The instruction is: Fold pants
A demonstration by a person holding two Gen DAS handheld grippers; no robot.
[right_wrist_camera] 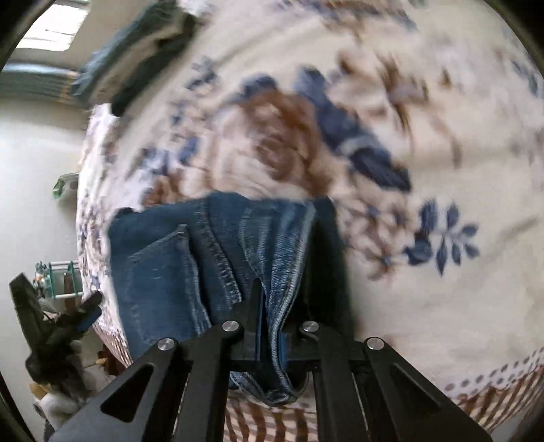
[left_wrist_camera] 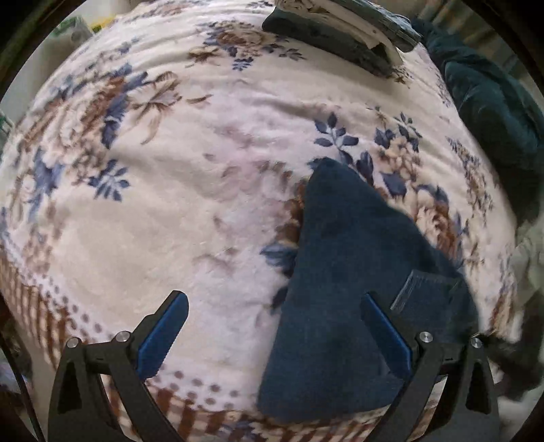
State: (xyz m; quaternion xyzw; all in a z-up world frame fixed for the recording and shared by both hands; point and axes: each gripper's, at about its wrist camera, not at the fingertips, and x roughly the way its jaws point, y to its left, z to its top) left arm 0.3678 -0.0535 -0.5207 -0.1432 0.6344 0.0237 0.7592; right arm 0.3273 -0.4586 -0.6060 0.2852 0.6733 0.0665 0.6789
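Blue denim pants [right_wrist_camera: 170,265] lie on a floral blanket [right_wrist_camera: 425,306] near its front edge, with a back pocket and seams showing. My right gripper [right_wrist_camera: 284,292] is shut on a bunched fold of the denim, which runs between its black fingers. In the left wrist view the pants [left_wrist_camera: 340,272] look dark blue and taper to a point away from me. My left gripper [left_wrist_camera: 272,297] hangs open just above the blanket [left_wrist_camera: 153,221]. Its right finger [left_wrist_camera: 384,333] is over the cloth and its left finger is over bare blanket. In the right wrist view the left gripper [right_wrist_camera: 81,312] shows at the far left.
A stack of folded dark and white clothes [left_wrist_camera: 340,30] lies at the far side of the bed. A dark green garment [left_wrist_camera: 493,112] sits along the right edge. Pale floor [right_wrist_camera: 34,170] and some clutter lie beyond the bed's left edge.
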